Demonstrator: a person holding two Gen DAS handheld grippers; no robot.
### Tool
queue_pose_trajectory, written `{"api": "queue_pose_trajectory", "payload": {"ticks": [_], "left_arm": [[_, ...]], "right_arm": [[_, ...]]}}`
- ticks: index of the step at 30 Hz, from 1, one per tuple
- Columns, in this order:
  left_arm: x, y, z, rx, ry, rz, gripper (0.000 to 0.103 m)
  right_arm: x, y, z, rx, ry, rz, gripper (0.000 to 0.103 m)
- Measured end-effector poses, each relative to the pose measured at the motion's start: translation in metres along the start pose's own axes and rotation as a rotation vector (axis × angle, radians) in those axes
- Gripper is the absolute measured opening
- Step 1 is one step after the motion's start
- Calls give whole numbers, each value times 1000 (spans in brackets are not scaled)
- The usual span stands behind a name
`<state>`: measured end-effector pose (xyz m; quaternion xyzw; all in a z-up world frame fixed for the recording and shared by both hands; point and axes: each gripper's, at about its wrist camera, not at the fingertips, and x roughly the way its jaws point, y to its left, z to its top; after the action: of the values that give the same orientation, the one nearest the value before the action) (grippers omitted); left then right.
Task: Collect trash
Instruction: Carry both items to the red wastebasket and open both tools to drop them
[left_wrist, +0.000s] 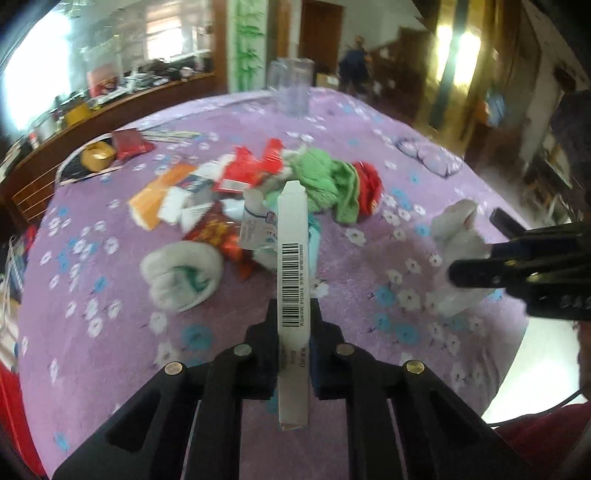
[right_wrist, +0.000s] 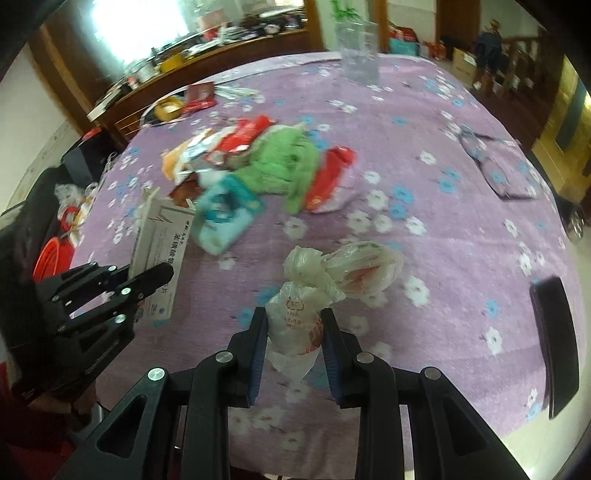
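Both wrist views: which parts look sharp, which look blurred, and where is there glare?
Left wrist view: the white carton in the left tool is sharp, the trash pile smeared, the window blown out. Right wrist view: the plastic bag between the right tool is fairly sharp, the pile blurred.

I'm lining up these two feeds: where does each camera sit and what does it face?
Left wrist: behind the left claw, shut on a white box, facing the trash pile; right claw at right.
Right wrist: behind the right claw, around a plastic bag; left claw at left.
Shared: green cloth, purple tablecloth.
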<state>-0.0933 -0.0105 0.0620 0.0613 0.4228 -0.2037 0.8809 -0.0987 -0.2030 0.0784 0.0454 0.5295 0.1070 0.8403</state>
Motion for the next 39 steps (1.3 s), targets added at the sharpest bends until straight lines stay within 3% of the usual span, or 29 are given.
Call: {"api": "queue_pose_trajectory", "payload": {"ticks": [7, 15, 21, 26, 32, 39], "left_arm": [[-54, 30, -13, -114, -94, 38, 12], [-113, 99, -38, -280, -158, 195, 12], [-163, 171, -73, -425, -190, 352, 12], [-189, 228, -105, -544, -166, 449, 12], [-200, 283, -137, -650, -130, 497, 12], [-201, 325, -161, -736, -114, 491, 12]], "right_arm": [[3, 58, 11, -147, -29, 36, 30], [5, 136, 25, -349, -44, 105, 31], [5, 220, 42, -546, -57, 191, 31], [14, 297, 53, -640, -35, 291, 31], [30, 388, 59, -731, 9, 394, 31], [70, 477, 60, -783, 74, 459, 32]]}}
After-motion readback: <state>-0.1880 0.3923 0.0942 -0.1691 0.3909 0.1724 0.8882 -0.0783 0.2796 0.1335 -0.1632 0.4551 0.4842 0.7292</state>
